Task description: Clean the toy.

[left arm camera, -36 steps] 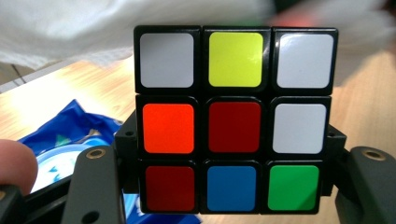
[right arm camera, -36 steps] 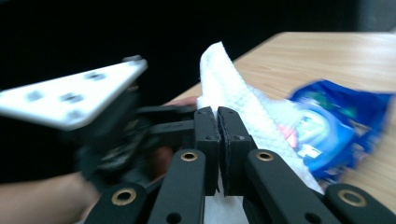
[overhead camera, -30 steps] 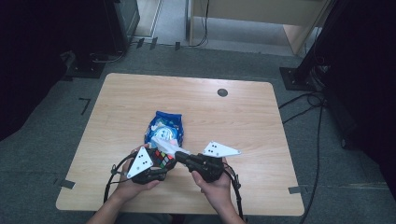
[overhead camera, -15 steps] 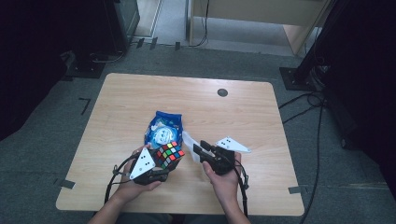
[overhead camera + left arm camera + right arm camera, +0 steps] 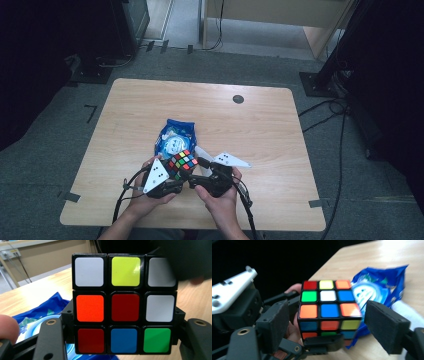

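Two tongs at one stiff, light, slick-faced plastic colour-tiled puzzle cube (image 5: 124, 305).
Left tongs (image 5: 178, 175) clamp opposite flat faces of its lower layer; right tongs (image 5: 332, 325), jaws just opened, straddle it released.

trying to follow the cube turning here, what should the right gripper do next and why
Probably bring the right gripper in around the cube and close on one layer for the next twist. Its jaws have just been opening and stand apart on either side of the cube, with gaps on both sides. The left gripper holds the cube clamped at its lower part, above the table.
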Action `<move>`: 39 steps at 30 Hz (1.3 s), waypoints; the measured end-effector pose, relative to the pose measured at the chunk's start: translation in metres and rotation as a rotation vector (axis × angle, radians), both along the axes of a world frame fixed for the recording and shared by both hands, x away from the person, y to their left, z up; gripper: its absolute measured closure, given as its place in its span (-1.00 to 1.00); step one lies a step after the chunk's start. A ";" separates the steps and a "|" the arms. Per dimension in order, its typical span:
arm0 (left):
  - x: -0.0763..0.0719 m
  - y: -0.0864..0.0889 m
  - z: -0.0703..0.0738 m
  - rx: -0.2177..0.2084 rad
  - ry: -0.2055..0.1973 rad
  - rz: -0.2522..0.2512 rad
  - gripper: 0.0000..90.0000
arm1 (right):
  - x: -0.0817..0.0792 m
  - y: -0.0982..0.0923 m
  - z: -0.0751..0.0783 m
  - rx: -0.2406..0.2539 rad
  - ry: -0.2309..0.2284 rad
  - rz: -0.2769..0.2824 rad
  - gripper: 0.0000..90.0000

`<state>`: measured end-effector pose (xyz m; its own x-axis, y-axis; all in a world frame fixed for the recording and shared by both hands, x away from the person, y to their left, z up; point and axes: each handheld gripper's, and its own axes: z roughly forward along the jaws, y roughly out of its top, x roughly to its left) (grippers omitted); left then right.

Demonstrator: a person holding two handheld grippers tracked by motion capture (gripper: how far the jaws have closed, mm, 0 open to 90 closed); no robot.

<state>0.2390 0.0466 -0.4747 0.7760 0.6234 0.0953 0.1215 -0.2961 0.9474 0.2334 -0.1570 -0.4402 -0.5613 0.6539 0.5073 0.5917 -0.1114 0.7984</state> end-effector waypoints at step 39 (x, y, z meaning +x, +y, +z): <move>-0.007 -0.005 -0.001 0.126 -0.103 -0.074 -0.38 | 0.011 -0.009 0.006 -0.105 0.128 0.127 -0.24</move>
